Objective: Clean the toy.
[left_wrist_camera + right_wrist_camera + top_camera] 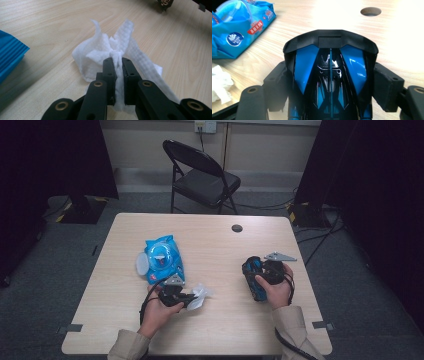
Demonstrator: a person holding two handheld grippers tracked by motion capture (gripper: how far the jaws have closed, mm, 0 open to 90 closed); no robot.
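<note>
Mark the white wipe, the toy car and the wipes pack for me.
white wipe [100, 53]: left gripper view, bunched part past the claw tips.
toy car [305, 62]: right gripper view, left blue body panel.
wipes pack [162, 255]: high view, middle of its blue top.

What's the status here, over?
Left hand-held gripper shut on crumpled white wet wipe. Right hand-held gripper clamps blue-black toy car. Nothing between them.
</note>
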